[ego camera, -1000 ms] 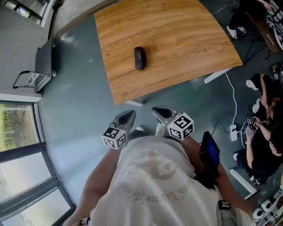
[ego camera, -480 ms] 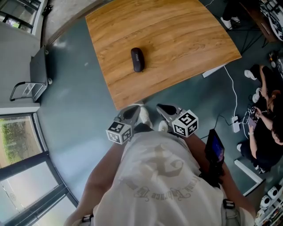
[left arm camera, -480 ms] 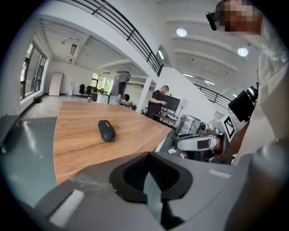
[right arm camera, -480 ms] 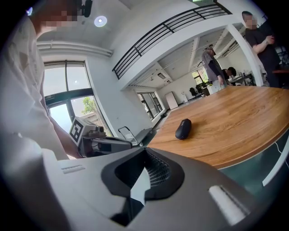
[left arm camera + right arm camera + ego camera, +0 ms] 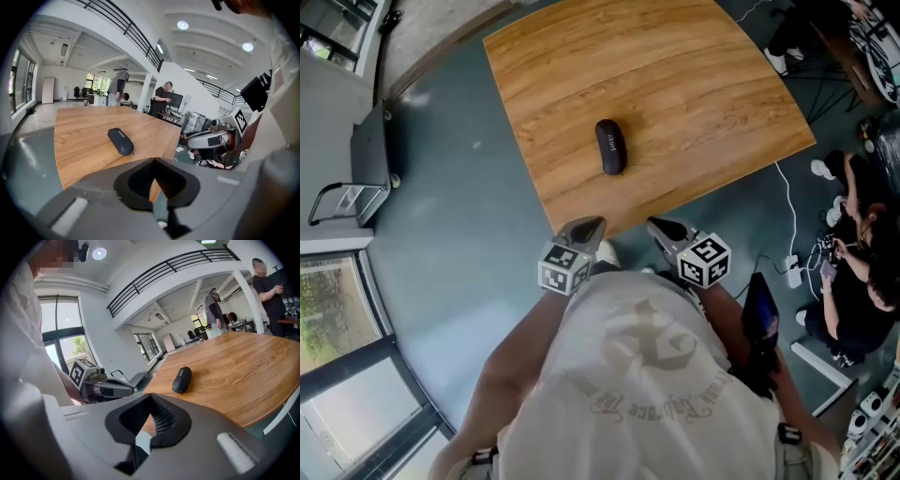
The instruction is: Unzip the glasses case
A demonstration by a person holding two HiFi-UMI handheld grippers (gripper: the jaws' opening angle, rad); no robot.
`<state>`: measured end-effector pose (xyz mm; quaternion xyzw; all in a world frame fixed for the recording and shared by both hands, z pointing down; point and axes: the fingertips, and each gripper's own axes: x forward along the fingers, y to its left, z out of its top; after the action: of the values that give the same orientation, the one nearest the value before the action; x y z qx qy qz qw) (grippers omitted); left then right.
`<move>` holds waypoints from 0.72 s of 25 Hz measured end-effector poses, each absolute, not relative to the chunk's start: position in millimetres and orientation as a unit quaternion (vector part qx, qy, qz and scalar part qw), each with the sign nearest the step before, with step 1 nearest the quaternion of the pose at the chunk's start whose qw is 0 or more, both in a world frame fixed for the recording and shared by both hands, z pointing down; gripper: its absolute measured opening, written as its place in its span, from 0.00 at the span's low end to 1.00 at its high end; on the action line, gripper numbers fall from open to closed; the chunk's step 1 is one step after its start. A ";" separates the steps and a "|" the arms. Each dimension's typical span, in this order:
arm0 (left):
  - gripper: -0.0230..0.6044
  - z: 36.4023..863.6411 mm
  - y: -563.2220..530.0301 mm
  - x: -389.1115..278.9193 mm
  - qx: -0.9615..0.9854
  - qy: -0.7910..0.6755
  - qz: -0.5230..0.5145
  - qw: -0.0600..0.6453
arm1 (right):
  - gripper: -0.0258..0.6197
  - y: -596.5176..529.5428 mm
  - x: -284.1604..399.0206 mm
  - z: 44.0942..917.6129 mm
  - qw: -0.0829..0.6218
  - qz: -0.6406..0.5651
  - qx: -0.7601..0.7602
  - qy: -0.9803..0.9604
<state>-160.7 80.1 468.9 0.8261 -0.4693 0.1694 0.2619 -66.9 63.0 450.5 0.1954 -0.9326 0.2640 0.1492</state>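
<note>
A dark oval glasses case lies zipped shut on the wooden table, a little in from the near edge. Both grippers hang just short of that edge, over the floor and apart from the case. My left gripper is shut with nothing between its jaws. My right gripper is shut and empty too. In the left gripper view the case lies ahead, beyond the shut jaw tips. The right gripper view shows the case ahead, right of the tips.
A seated person and a power strip with cables are on the floor at the right. A black stand sits at the left by the windows. People stand beyond the table's far side.
Both grippers have come forward to the table's near edge, and the case now lies closer to them. Both stay shut.
</note>
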 end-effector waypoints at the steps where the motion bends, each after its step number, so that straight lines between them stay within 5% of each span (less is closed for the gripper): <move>1: 0.04 469.9 77.9 -166.3 0.828 -0.463 0.173 0.265 | 0.05 58.2 -73.8 449.4 0.151 0.264 0.199 -0.932; 18: 0.04 484.0 56.2 -214.1 0.836 -0.427 0.113 0.326 | 0.05 26.2 -128.9 453.9 0.179 0.259 0.228 -0.921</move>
<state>-214.1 56.2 484.0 0.8358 -0.4270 0.1125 0.3264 -128.9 26.2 453.9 0.2283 -0.9212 0.2589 0.1794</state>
